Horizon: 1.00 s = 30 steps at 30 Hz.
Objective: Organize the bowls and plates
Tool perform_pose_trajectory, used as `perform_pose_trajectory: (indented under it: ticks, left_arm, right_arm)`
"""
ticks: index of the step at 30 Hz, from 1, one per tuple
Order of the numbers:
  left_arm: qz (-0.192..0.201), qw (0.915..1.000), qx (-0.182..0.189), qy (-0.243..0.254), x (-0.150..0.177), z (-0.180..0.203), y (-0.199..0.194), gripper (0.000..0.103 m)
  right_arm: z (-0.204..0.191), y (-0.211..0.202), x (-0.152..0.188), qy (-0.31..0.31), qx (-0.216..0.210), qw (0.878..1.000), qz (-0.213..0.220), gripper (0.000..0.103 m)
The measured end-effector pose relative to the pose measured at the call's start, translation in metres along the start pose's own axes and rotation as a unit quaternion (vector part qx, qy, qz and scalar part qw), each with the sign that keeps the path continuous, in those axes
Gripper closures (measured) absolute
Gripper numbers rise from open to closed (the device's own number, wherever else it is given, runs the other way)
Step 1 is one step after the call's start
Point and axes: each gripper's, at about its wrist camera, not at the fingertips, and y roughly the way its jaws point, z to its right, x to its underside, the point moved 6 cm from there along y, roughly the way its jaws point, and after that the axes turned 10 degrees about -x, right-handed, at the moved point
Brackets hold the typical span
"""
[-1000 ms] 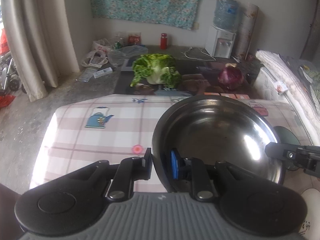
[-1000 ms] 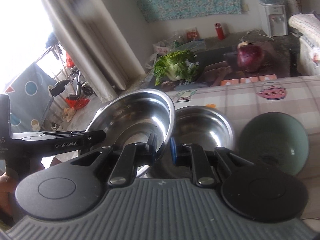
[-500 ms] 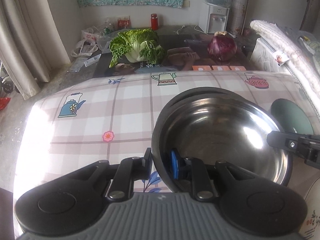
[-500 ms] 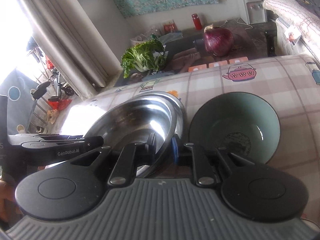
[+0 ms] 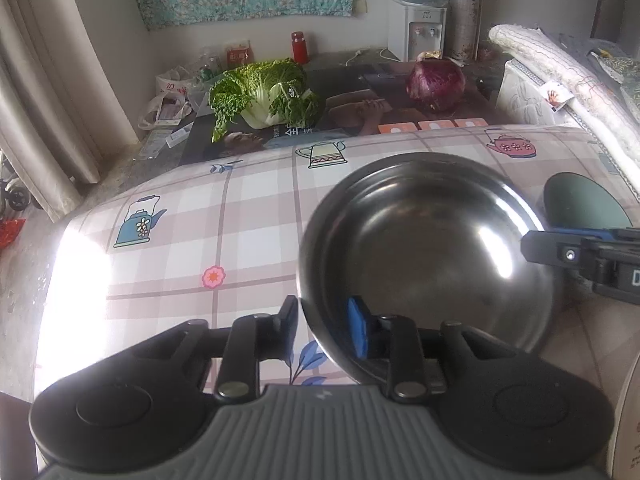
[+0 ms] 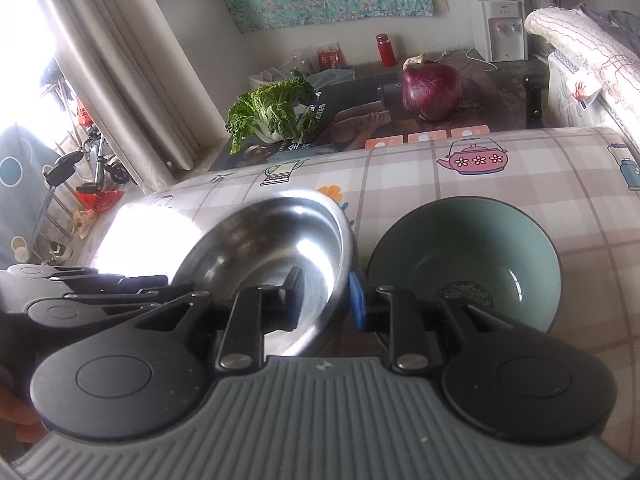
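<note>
A steel bowl point(image 5: 424, 248) sits on the checked tablecloth point(image 5: 240, 248), with a second rim showing just outside its own. My left gripper point(image 5: 323, 326) straddles its near rim; the jaws are opening and the blue pad stands off the wall. From the other side my right gripper point(image 6: 326, 300) straddles the same steel bowl point(image 6: 272, 248), jaws also opening, rim between them but not pressed. A green bowl point(image 6: 468, 256) stands right beside it, also seen as the green bowl point(image 5: 580, 204) in the left wrist view.
Beyond the table's far edge lie a leafy cabbage point(image 5: 264, 96) and a red cabbage point(image 5: 436, 80) on the floor. A pale plate edge point(image 5: 628, 400) shows at the near right. Curtains point(image 6: 120, 80) hang at the left. Folded bedding point(image 5: 560, 76) lies at the right.
The steel bowl came down from the air onto another steel bowl on the table. Both grippers' jaws have widened off its rim.
</note>
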Motion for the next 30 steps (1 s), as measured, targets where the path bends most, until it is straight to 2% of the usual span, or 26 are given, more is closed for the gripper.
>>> perform_pose_trajectory:
  ticks: [6,11,17,22,26,30]
  left_arm:
    - [0.019,0.9998,-0.002,0.003,-0.003,-0.002,-0.014,0.064]
    - [0.035,0.9992,0.020,0.005,-0.004,0.004,-0.033,0.060]
    - [0.052,0.9947,0.088,0.011,-0.008,0.033,-0.064,0.052]
    - [0.050,0.9865,0.154,0.023,-0.007,0.070,-0.082,0.049]
    - [0.039,0.9830,0.179,0.016,-0.006,0.098,-0.083,0.049]
    - [0.021,0.9788,0.203,-0.020,-0.009,0.116,-0.076,0.049]
  right_arm:
    - [0.000,-0.002,-0.004,0.003,-0.009,1.000,0.011,0.071]
    - [-0.001,-0.018,-0.012,0.008,-0.025,0.999,0.041,0.068]
    - [0.012,-0.054,-0.022,0.005,-0.026,0.997,0.073,0.068]
    - [0.042,-0.086,-0.022,0.014,-0.003,0.996,0.086,0.068]
    - [0.076,-0.099,-0.016,0.043,0.014,0.995,0.087,0.068]
    - [0.109,-0.098,-0.008,0.091,0.009,0.992,0.083,0.068]
